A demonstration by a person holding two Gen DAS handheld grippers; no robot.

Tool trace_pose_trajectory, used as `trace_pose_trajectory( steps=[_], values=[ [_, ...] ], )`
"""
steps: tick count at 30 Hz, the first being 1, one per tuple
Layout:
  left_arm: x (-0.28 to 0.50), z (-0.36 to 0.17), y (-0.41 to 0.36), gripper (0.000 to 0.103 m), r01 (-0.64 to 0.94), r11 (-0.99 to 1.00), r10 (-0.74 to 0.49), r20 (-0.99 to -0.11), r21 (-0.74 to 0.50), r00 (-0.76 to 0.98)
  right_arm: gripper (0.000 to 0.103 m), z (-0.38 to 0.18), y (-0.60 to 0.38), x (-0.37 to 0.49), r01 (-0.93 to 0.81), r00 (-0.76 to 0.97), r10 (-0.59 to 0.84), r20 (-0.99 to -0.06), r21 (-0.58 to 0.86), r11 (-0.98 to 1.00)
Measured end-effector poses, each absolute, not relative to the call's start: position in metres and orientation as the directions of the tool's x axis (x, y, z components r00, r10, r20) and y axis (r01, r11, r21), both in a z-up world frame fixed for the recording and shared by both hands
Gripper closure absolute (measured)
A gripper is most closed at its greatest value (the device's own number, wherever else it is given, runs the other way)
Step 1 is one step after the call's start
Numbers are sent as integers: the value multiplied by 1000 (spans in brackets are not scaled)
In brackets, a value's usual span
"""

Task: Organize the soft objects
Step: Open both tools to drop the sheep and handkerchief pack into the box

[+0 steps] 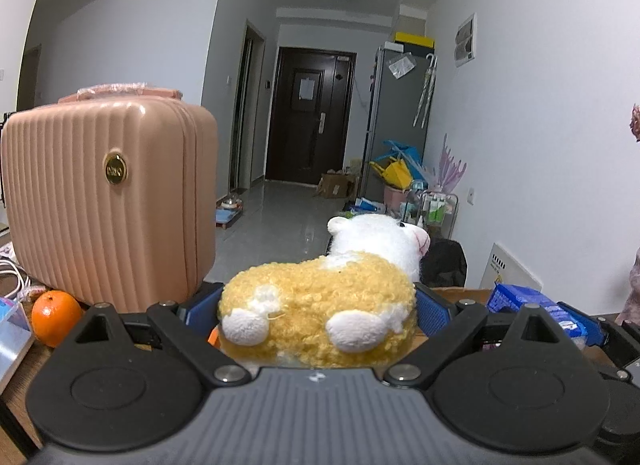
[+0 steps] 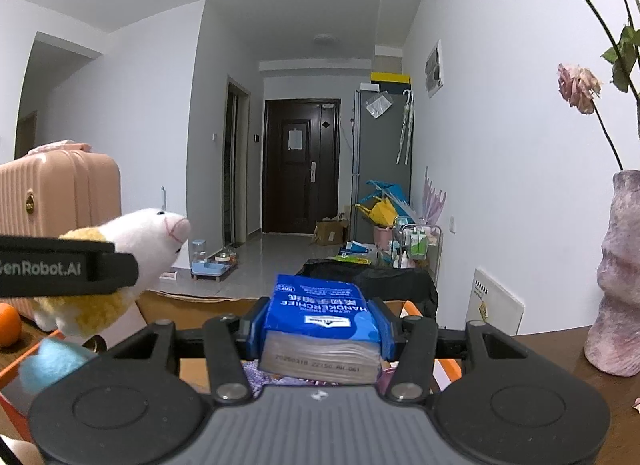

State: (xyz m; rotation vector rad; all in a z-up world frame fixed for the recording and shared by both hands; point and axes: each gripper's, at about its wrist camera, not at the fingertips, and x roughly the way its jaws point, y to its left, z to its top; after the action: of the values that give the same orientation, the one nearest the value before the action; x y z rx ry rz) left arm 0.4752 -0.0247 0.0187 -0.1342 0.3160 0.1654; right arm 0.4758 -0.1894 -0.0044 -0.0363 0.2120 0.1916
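A yellow and white plush sheep [image 1: 320, 305] fills the middle of the left wrist view, and my left gripper [image 1: 318, 311] is shut on its body with the blue pads pressed into both flanks. The same plush sheep [image 2: 132, 249] shows at the left of the right wrist view, held in the air by the other gripper's black finger. My right gripper [image 2: 322, 323] is shut on a blue pack of paper handkerchiefs [image 2: 320, 317], whose blue wrapper faces up. That blue handkerchief pack [image 1: 536, 305] also appears low on the right in the left wrist view.
A pink ribbed suitcase [image 1: 108, 201] stands on the wooden table at the left with an orange [image 1: 54, 317] at its foot. A mottled pink vase [image 2: 616, 277] with dried roses stands at the right. An orange-rimmed box [image 2: 448, 369] lies below the grippers. A blue fuzzy thing [image 2: 48, 365] sits low left.
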Motion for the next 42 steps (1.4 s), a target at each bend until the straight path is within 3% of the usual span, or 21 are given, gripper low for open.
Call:
trace_pose_trajectory(
  steps=[4, 8, 11, 23, 42],
  values=[
    [478, 16, -20, 0, -182, 976, 131, -343, -122, 930, 45, -6, -192, 481, -174, 957, 166, -237, -15, 985],
    [477, 16, -14, 0, -192, 971, 133, -348, -142, 928, 13, -8, -195, 483, -155, 959, 150, -241, -2, 988],
    [478, 15, -12, 0, -212, 967, 150, -359, -140, 921, 0, -9, -196, 484, -142, 961, 141, -240, 12, 990],
    [473, 18, -14, 0, -217, 967, 157, -356, -136, 921, 0, -13, -200, 482, -147, 956, 151, -253, 33, 989],
    [407, 26, 8, 0, -184, 979, 148, -305, -90, 941, 0, -13, -200, 417, -199, 965, 192, -178, -25, 980]
  ],
)
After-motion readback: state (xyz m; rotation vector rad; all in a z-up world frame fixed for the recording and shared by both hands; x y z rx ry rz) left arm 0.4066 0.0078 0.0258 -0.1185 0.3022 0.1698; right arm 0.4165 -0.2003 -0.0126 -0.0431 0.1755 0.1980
